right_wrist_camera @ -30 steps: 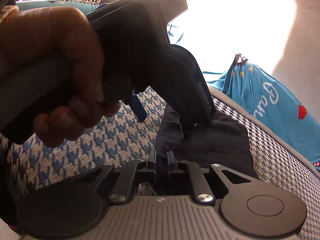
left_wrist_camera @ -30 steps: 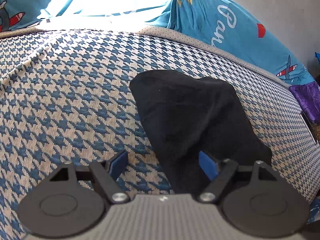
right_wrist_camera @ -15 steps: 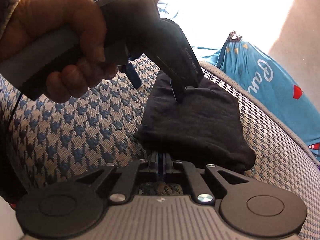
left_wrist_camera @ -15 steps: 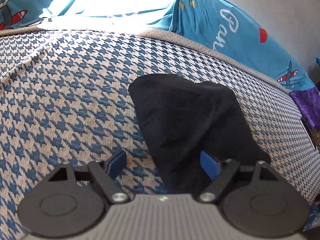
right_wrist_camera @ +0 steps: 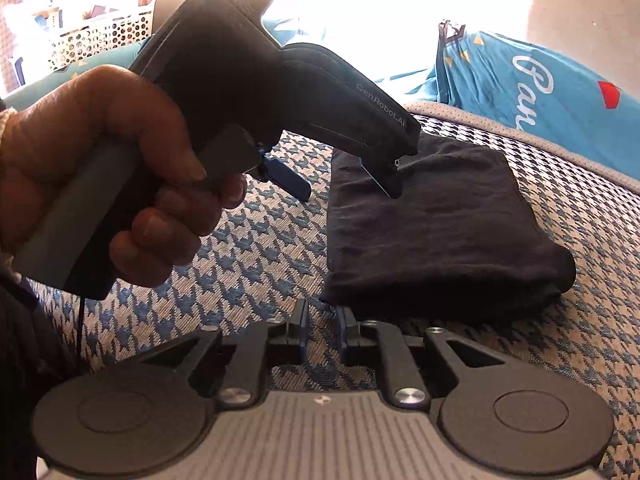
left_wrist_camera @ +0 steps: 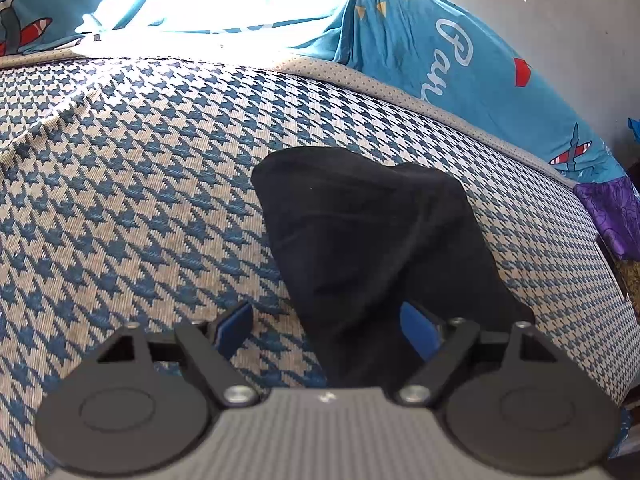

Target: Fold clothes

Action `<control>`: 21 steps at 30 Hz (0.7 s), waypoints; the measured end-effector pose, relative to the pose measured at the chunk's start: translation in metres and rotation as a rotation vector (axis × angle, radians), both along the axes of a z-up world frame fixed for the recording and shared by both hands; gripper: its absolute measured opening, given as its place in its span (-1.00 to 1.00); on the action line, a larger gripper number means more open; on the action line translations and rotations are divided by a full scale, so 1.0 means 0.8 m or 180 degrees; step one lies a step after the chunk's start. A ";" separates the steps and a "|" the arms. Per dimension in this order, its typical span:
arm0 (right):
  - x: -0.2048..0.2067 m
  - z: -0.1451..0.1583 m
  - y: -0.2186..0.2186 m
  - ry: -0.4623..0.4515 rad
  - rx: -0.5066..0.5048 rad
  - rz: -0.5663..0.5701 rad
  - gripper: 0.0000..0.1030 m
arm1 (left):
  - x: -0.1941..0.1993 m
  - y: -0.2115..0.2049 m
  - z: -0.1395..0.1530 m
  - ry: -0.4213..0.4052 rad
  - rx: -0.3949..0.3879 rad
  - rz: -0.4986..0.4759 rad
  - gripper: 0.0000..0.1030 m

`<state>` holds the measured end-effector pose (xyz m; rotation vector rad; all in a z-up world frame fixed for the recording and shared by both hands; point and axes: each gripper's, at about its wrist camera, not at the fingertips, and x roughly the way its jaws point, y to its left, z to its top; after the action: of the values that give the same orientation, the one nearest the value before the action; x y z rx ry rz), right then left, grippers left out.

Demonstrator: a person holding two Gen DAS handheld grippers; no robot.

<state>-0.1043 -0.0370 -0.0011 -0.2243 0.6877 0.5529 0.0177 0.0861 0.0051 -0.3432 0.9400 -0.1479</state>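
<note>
Black knit garment, folded into a compact rectangular bundle, lies on a blue-and-cream houndstooth woven cover spread over a cushioned surface. Folded edge faces the right wrist camera; top layer shows shallow creases.

Left gripper: blue-padded fingers spread wide, nothing between them. One pad sits over bare houndstooth, the other over the near end of the garment; whether it touches the cloth cannot be told. In the right wrist view the same tool appears as a dark handheld body gripped by the person's left hand, its nose angled down over the far left corner of the bundle.

Right gripper: jaws parted by a narrow gap, holding nothing, tips just short of the bundle's near left corner, over bare cover.

Background: teal printed fabric with white script and small aeroplane motifs behind the cover's grey dotted border; purple patterned cloth at the far right; white perforated plastic basket in the upper left of the right wrist view. Strong glare washes out the upper centre.
</note>
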 end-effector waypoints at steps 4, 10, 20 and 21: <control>0.000 -0.002 0.004 -0.0044 0.0020 -0.0099 -0.73 | 0.000 -0.001 0.000 0.0001 0.0007 0.0000 0.56; 0.000 -0.005 0.010 -0.0134 0.0029 -0.0232 -0.73 | 0.001 -0.003 -0.001 0.0001 0.0032 -0.0013 0.56; -0.011 0.015 0.001 -0.0426 -0.0260 0.0046 -0.93 | 0.003 0.001 0.000 0.0008 0.0010 0.0038 0.55; -0.013 0.017 -0.001 -0.0432 -0.0287 0.0105 -0.93 | 0.003 0.001 0.000 0.0002 0.0032 0.0044 0.55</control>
<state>-0.1149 -0.0377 0.0125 -0.3550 0.5784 0.5334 0.0199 0.0872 0.0053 -0.3404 0.9386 -0.1302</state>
